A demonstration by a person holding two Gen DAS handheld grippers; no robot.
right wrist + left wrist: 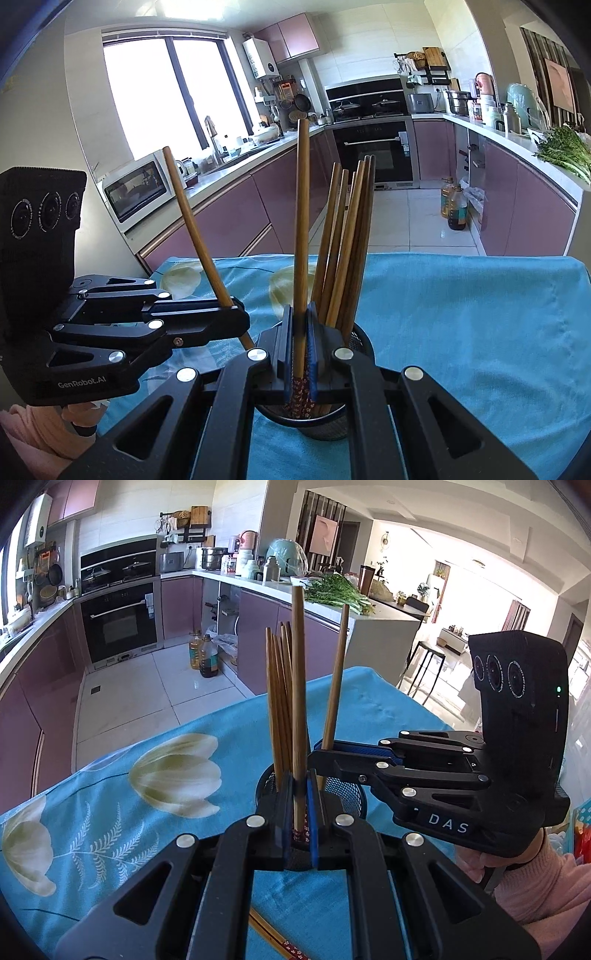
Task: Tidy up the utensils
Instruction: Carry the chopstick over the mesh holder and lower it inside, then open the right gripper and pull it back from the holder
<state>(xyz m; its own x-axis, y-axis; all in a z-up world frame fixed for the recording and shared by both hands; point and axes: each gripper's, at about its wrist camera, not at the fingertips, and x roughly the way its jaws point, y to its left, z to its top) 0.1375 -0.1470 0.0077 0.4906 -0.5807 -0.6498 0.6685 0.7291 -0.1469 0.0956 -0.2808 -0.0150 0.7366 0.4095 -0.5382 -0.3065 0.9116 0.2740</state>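
- My left hand-held gripper is clamped on one wooden chopstick, held upright with its patterned end pointing down into the black mesh holder.
- My right hand-held gripper is likewise closed on a second chopstick, also patterned end down, directly above the holder's mouth.
- The holder stands on the blue floral cloth covering the surface, closer to my edge than to the far one; a bundle of chopsticks already leans inside it.
- One more chopstick lies on the cloth at my edge, under the left hand-held gripper.
- Step in hand, as I judge it: seat both held chopsticks in the holder.
- Keep each stick near vertical, so that its tip clears the rim and the bundle.
- Lower one side at a time; the two hand-held grippers are close and may collide.
- Release only once the tip sits below the rim, or the stick may tip out.
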